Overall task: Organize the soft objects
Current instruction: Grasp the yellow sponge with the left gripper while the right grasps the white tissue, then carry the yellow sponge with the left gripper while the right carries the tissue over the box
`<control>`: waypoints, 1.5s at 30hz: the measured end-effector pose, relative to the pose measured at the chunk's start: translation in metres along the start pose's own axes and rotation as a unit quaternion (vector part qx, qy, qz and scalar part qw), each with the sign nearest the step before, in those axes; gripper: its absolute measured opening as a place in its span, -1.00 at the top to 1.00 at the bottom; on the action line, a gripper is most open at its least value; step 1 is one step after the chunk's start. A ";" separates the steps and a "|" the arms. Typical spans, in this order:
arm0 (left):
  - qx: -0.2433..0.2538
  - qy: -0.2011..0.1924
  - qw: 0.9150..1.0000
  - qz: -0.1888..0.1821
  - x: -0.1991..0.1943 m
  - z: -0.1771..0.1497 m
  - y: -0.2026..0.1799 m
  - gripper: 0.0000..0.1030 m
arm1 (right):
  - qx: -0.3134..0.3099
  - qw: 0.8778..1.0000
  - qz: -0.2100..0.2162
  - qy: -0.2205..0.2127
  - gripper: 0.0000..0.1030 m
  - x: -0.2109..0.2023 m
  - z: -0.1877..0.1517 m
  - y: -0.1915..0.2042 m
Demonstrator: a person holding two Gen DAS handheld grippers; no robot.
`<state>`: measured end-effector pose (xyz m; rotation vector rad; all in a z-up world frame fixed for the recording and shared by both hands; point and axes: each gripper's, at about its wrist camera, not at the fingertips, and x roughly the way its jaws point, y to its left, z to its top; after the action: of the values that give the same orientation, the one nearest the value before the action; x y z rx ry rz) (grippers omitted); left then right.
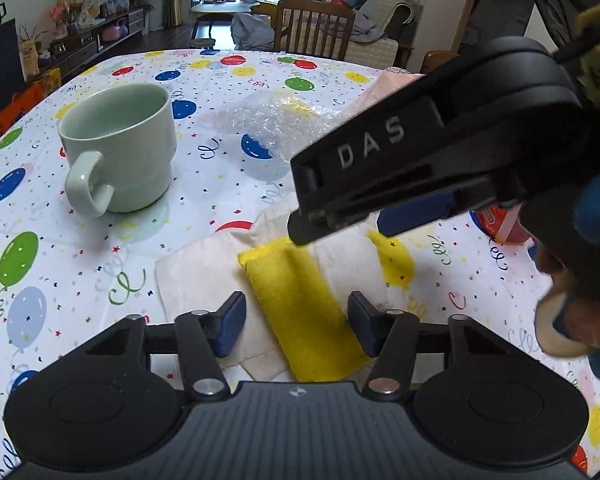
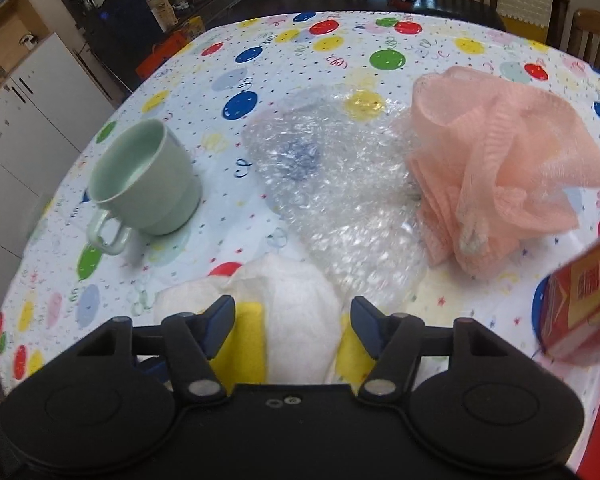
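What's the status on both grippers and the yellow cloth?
Left gripper and right gripper open, straddling yellow cloth. Cloth on white cloth. Nothing blocking.

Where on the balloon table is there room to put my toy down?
There is bare cloth left of the green cup and behind it toward the table's far edge. It's crowded in the middle and right: bubble wrap, pink mesh puff, red box, and the yellow cloth on white tissue nearest the grippers.

Mug (image 2: 146, 178) left of bubble wrap (image 2: 331, 184); mesh pouf (image 2: 499, 176) right.
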<state>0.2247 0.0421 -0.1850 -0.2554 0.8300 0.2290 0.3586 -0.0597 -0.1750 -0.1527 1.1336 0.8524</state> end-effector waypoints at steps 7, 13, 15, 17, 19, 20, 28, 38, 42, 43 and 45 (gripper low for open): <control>-0.016 -0.001 1.000 -0.012 -0.001 -0.002 0.002 0.11 | 0.018 1.000 -0.012 -0.002 0.00 0.006 -0.003 0.002; -0.026 0.000 0.999 -0.019 -0.003 -0.002 0.006 0.16 | 0.024 0.999 -0.032 -0.004 0.01 0.014 -0.004 -0.001; -0.034 0.003 0.999 -0.026 -0.003 -0.001 0.010 0.18 | 0.007 0.999 -0.037 -0.008 0.23 0.013 -0.004 0.005; -0.043 0.005 0.998 -0.034 -0.003 0.001 0.014 0.20 | -0.008 0.999 -0.038 -0.010 0.45 0.012 -0.004 0.012; -0.048 0.007 0.998 -0.040 -0.003 0.001 0.018 0.21 | -0.012 0.999 -0.033 -0.010 0.61 0.011 -0.004 0.016; -0.049 0.008 0.998 -0.042 -0.004 0.001 0.019 0.22 | -0.008 1.000 -0.027 -0.010 0.78 0.010 -0.005 0.016; -0.070 -0.005 0.996 -0.058 -0.022 -0.001 0.038 0.24 | 0.020 0.999 0.007 -0.028 0.97 -0.009 -0.012 0.012; -0.057 -0.033 0.995 -0.069 -0.066 -0.004 0.054 0.29 | 0.023 0.997 0.022 -0.070 0.97 -0.065 -0.035 0.023; -0.057 -0.037 0.994 -0.083 -0.081 -0.009 0.057 0.31 | 0.031 0.995 0.020 -0.093 0.97 -0.094 -0.049 0.023; -0.052 -0.040 0.994 -0.084 -0.086 -0.009 0.056 0.31 | 0.032 0.994 0.019 -0.099 0.97 -0.102 -0.053 0.023; -0.046 -0.047 0.993 -0.094 -0.096 -0.010 0.054 0.31 | 0.036 0.993 0.016 -0.110 0.97 -0.118 -0.060 0.022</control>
<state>0.1386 0.0804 -0.1263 -0.4052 0.6978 0.1016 0.2819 -0.1367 -0.0964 0.0187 0.9591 0.8341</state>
